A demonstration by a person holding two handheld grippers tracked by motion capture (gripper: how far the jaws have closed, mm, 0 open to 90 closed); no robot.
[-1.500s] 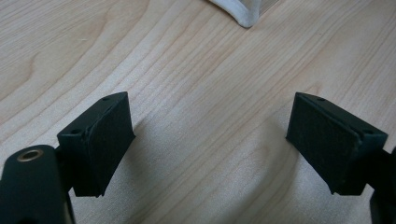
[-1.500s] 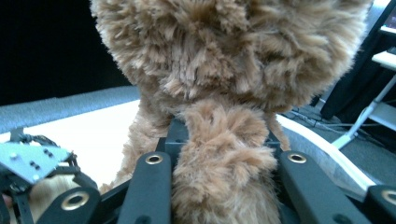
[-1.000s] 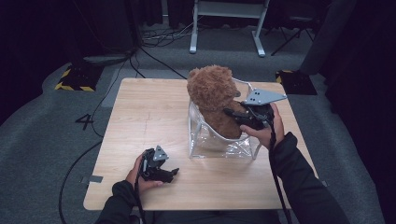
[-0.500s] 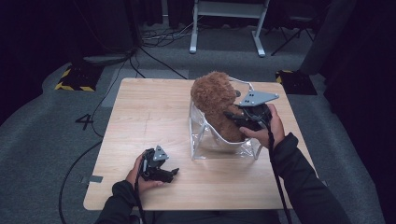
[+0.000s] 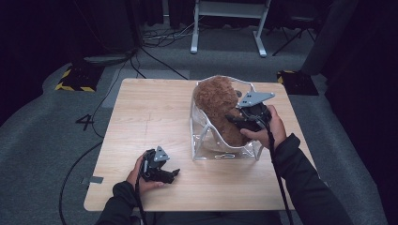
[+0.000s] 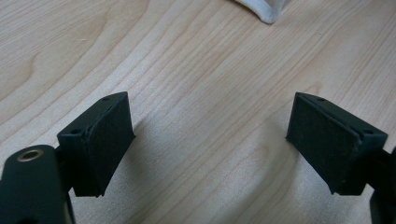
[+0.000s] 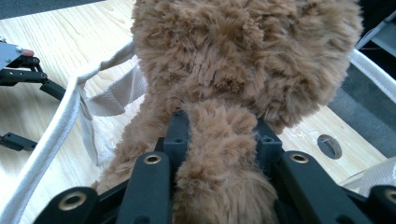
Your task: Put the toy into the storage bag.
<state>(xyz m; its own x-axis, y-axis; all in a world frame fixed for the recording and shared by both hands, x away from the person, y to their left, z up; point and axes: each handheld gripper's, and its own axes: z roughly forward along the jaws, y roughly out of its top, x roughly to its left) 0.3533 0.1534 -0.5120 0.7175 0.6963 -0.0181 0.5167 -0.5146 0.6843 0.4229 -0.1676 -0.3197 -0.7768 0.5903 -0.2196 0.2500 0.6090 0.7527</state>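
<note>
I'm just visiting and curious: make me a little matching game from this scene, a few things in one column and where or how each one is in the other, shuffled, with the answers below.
Things
1. teddy bear
2. clear bag
3. left gripper
4. right gripper

States
A. jaws wide apart, nothing between them, near the table's front edge
B. brown and furry, partly down inside the bag
C. shut on a tuft of fur
D. see-through with white trim, standing on the wooden table

Pairs: 1-B, 2-D, 3-A, 4-C

Table (image 5: pixel 155 117) brightly lit from above, surroundings dark; soft shadows; slight blur throughout.
</note>
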